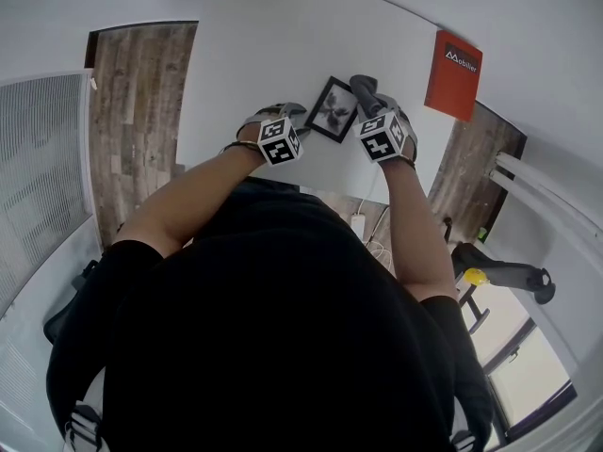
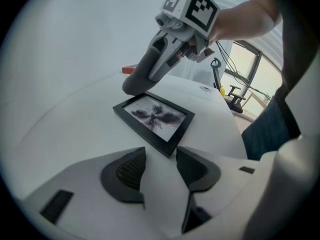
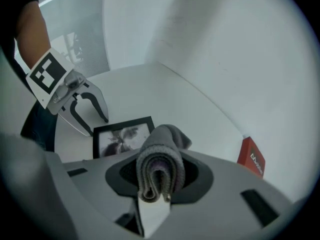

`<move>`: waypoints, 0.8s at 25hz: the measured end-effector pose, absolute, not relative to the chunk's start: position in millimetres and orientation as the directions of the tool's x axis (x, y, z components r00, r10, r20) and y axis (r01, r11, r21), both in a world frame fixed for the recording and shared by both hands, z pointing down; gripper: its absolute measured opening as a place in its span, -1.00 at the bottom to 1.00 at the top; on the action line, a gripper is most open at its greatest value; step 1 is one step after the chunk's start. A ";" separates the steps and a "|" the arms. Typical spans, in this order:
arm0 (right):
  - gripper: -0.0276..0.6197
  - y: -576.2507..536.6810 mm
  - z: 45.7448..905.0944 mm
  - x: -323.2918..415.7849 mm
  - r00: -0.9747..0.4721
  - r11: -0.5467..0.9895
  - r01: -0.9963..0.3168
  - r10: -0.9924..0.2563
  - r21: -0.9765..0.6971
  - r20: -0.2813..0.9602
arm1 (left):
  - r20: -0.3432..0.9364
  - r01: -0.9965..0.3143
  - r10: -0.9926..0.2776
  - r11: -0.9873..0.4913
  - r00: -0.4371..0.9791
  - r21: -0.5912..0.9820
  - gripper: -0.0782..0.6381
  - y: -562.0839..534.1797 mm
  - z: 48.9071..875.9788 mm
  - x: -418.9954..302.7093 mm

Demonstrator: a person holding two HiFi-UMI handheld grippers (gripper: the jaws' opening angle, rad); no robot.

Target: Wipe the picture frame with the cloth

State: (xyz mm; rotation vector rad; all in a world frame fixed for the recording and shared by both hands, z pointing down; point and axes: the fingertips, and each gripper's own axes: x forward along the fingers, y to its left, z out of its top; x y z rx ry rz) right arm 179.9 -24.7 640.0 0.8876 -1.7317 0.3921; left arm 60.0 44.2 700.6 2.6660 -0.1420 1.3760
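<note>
Picture frame (image 2: 154,118) lies flat on white table (image 2: 75,129), centre of left gripper view. Our right gripper (image 3: 160,178) is clamped on folded grey cloth (image 3: 161,156). Left gripper (image 2: 160,170) is partly spread, empty, at the frame's lower corner. Frame's likely light, slippery, glass-fronted: we'd pin its black edge.

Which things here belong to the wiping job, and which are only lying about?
For the job:
picture frame, flat on the table
cloth, grey, folded, clamped in the right gripper
left gripper, jaws open and empty, beside the frame

Only lying about:
red box, apart from the frame
</note>
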 end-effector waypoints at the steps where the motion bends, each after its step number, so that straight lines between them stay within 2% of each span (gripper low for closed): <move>1: -0.58 -23.7 643.3 181.3 -0.114 0.668 -0.724 -0.364 0.174 0.925 | 0.815 -0.146 -0.020 -0.986 0.579 0.079 -0.22 44.4 700.2 60.0; 20: -0.57 30.8 670.5 147.6 -0.156 0.753 -0.643 -0.310 0.142 0.938 | 0.812 -0.141 -0.022 -0.987 0.583 0.075 -0.22 44.7 698.5 61.3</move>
